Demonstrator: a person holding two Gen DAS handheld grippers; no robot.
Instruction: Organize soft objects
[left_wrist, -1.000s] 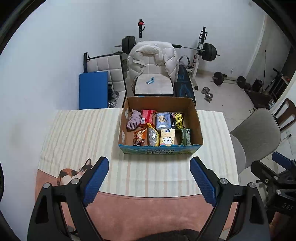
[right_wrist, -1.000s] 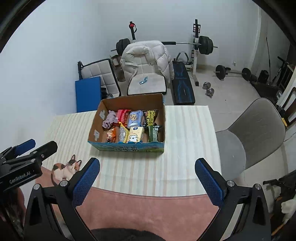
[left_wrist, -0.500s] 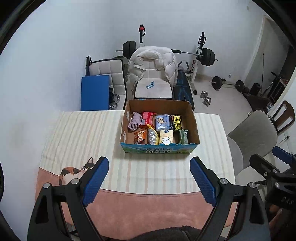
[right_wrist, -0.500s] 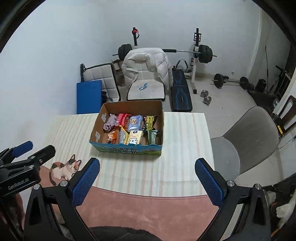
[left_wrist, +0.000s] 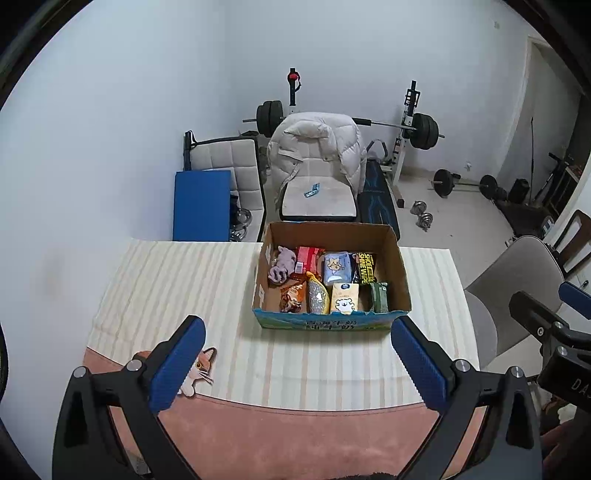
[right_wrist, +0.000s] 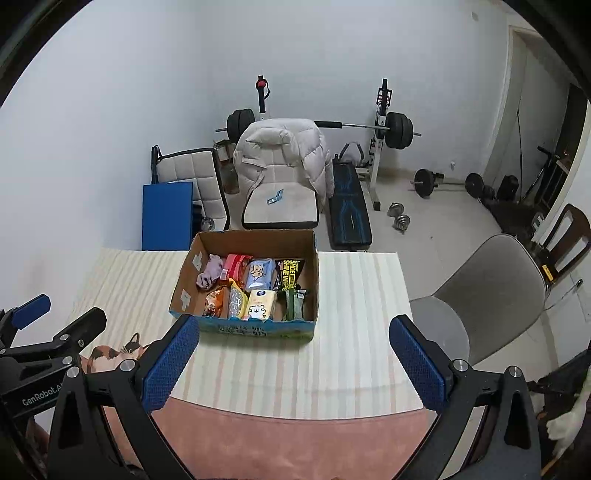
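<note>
Cardboard box (left_wrist: 400, 273) of soft packets at the table's (left_wrist: 177, 280) far edge, left gripper (left_wrist: 295, 365) and right gripper (right_wrist: 293, 363) spread wide (both holding nothing), above the near edge

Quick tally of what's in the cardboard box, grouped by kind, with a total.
Cloth items: 1, crumpled mauve cloth
Tissue or wipe packs: 3, blue cat-print pack, pale yellow bear-print pack, black SHOE SHINE WIPE pack
Other packets: 4, red packet, orange packet, yellow clear-window pouch, dark green packet
Total: 8 visible
</note>
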